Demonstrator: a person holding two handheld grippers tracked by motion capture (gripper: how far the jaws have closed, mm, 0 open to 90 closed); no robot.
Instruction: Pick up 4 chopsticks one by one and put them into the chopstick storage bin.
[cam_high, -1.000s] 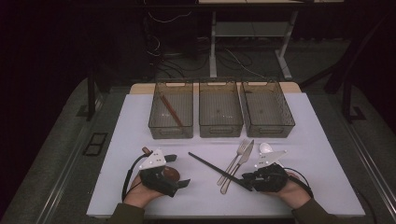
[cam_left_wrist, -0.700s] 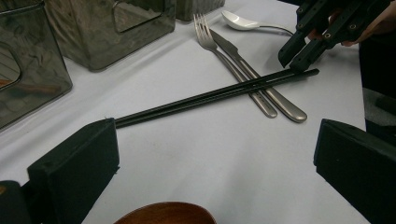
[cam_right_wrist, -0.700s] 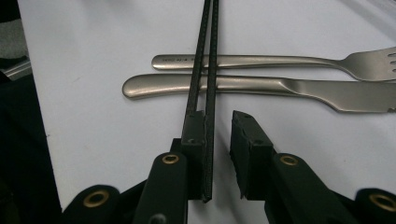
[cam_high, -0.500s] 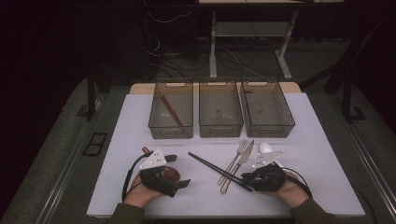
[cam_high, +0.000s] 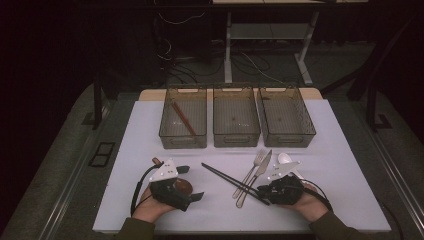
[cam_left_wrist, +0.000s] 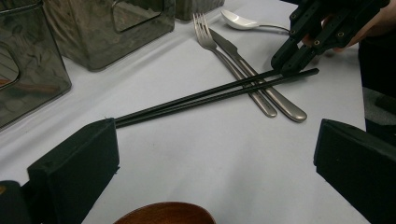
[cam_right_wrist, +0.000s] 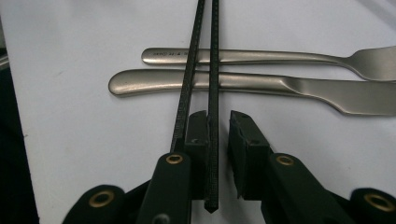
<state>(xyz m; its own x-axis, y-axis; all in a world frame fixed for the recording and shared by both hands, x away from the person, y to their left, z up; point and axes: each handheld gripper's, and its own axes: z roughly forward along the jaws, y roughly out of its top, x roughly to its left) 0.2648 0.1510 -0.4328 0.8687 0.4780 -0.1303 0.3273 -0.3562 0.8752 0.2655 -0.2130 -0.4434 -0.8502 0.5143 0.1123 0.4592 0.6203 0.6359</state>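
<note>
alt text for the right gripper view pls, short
The right gripper sits low over two black chopsticks, its jaws slightly apart, one stick in the gap and the other just outside the left jaw. The sticks cross the handles of a steel fork and knife lying on the white table.

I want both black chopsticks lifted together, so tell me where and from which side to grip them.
Grip the black chopsticks at their near ends, by the right gripper, coming along the sticks from the person's side. There they lie close together past the knife and fork handles they cross. One stick now sits between the jaws, the other outside the left jaw, so probably shift sideways first.
</note>
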